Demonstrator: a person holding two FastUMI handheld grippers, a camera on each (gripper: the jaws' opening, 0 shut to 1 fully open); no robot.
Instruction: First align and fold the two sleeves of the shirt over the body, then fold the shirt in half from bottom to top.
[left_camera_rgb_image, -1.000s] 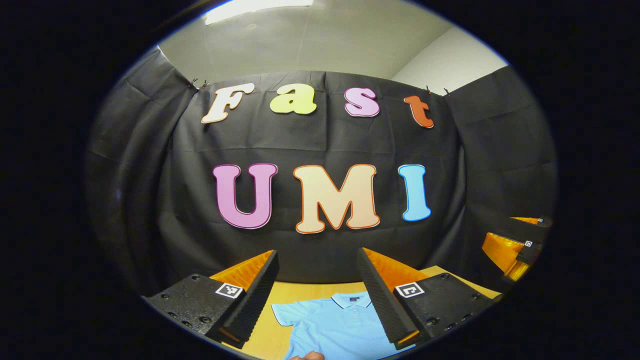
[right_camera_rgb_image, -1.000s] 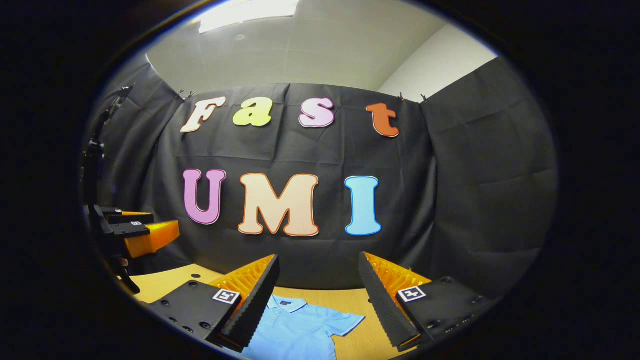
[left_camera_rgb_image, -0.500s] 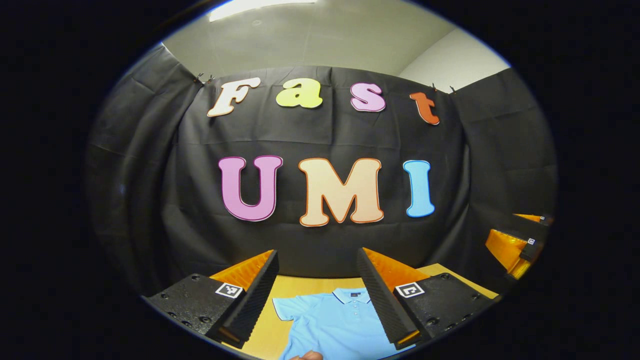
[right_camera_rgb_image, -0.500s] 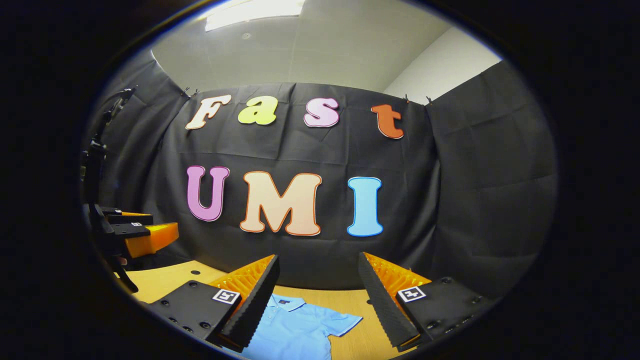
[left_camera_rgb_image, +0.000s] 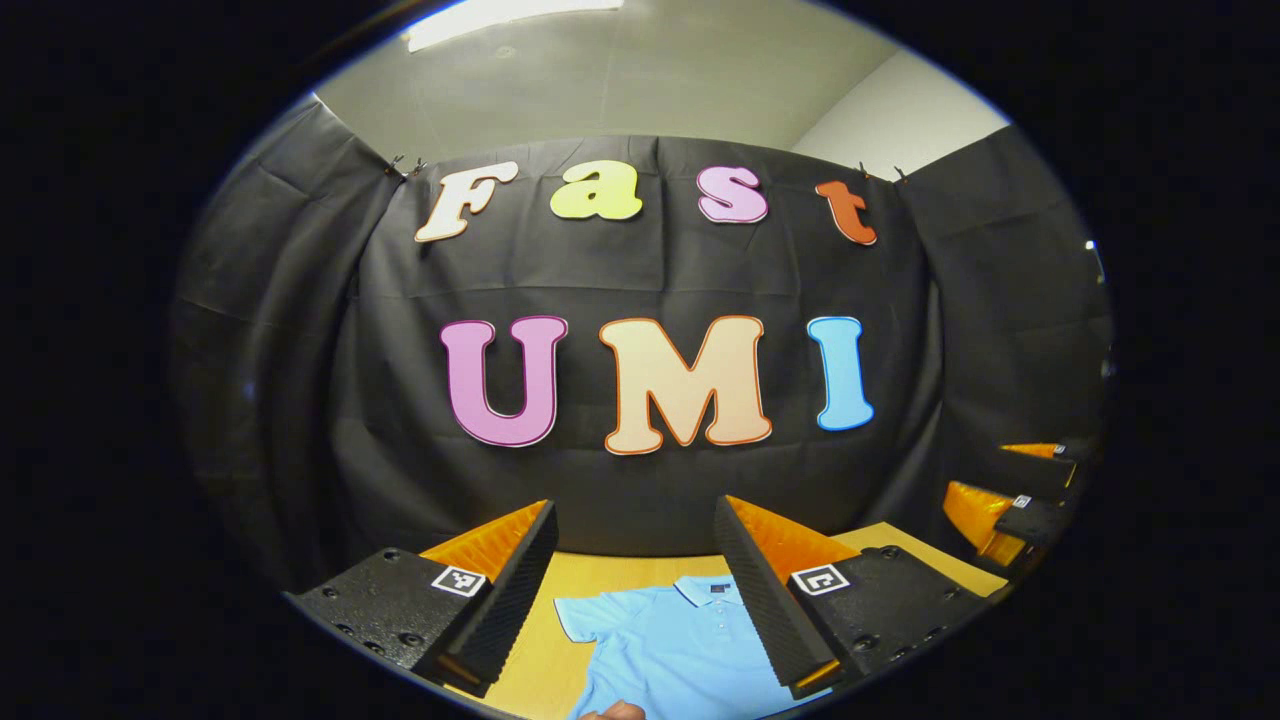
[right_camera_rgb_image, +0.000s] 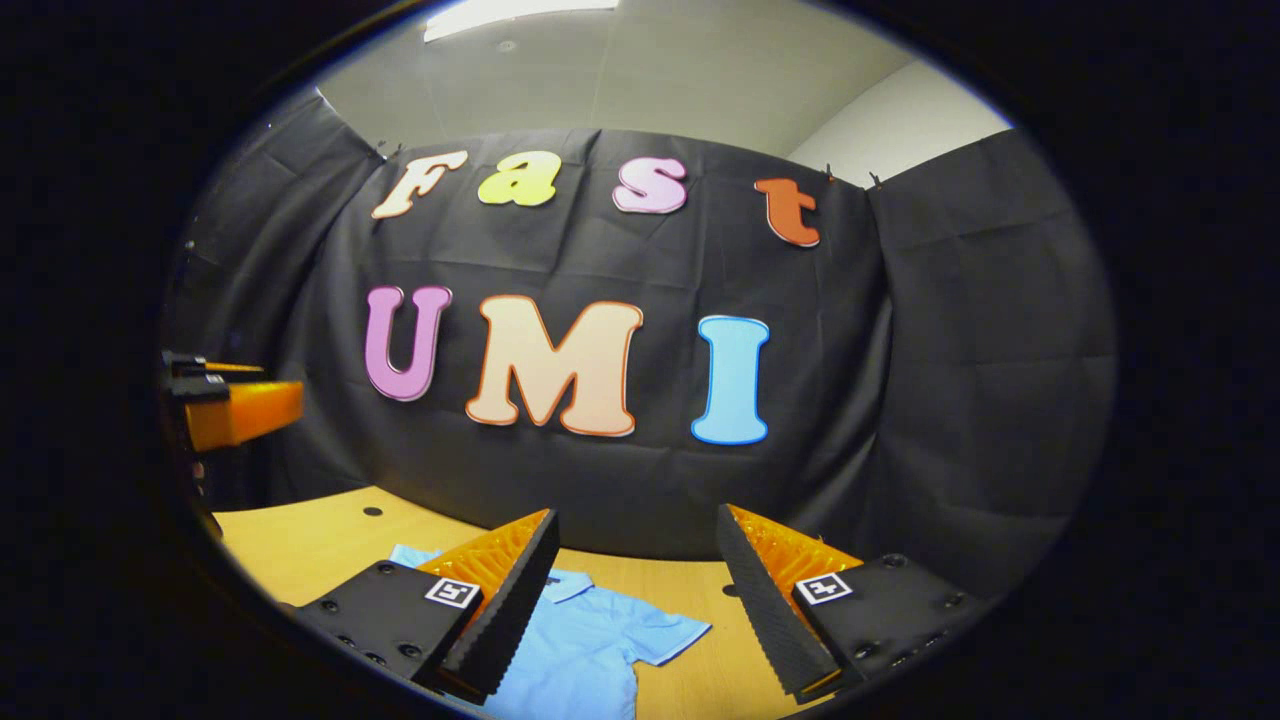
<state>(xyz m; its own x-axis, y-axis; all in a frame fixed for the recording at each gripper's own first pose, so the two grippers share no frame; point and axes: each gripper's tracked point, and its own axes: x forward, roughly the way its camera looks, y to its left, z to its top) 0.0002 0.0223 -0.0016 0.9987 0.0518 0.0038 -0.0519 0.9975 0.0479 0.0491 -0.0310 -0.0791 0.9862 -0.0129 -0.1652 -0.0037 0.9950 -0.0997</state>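
Pale wooden tabletop (right_camera_rgb_image: 310, 540) carries the light-blue short-sleeved polo shirt (left_camera_rgb_image: 675, 645), lying flat at 6 o'clock; left gripper (left_camera_rgb_image: 635, 590) and right gripper (right_camera_rgb_image: 635, 600) hang above it, wide apart, empty. Lower each onto a sleeve's outer edge

In the right gripper view, more of the wooden bench (right_camera_rgb_image: 320, 540) shows now than a second ago. The light blue polo shirt (right_camera_rgb_image: 580, 650) sits a bit farther from the bottom edge, and part of it now peeks out left of the right tool (right_camera_rgb_image: 635, 590). The left tool (right_camera_rgb_image: 235, 410) sits higher at the left edge. In the left gripper view, the shirt (left_camera_rgb_image: 680, 650) has slid a little to the right, and the right tool (left_camera_rgb_image: 1010, 500) sits a bit lower.
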